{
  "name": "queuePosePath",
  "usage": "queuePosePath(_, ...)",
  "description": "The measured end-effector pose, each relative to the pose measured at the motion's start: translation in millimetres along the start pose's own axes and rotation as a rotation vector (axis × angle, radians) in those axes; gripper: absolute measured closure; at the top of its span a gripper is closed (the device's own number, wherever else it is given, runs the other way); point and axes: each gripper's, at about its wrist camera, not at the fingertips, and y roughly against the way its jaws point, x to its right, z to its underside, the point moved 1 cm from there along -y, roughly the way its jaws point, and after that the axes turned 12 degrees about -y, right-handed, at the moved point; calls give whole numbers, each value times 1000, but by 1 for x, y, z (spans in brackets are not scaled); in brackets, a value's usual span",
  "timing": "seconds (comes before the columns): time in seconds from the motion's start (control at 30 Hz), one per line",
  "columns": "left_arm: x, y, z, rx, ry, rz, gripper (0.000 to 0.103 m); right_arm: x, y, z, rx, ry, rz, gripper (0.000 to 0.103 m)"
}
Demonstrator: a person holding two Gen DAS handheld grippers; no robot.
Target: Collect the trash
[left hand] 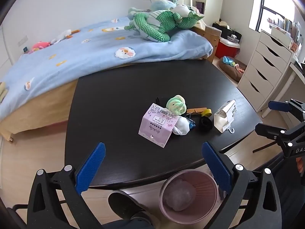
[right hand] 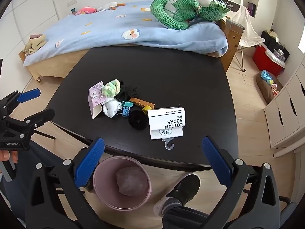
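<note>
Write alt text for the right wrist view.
The right gripper, jaws wide open and empty, hovers over the near edge of a black table. On it lie a white cotton socks package, a pink card and small clutter. A pink bin stands on the floor below.

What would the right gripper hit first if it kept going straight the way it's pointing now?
Probably the white cotton socks card: it lies near the black table edge, roughly centred ahead of the open, empty right gripper. Depth is unclear in this fisheye view, so it might meet the bare tabletop just beside it.
</note>
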Motion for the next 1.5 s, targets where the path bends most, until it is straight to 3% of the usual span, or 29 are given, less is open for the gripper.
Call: queuePosePath(1.5,3,2,2,1,-7,19,6,4,-2,5,-12,-18,-17,3)
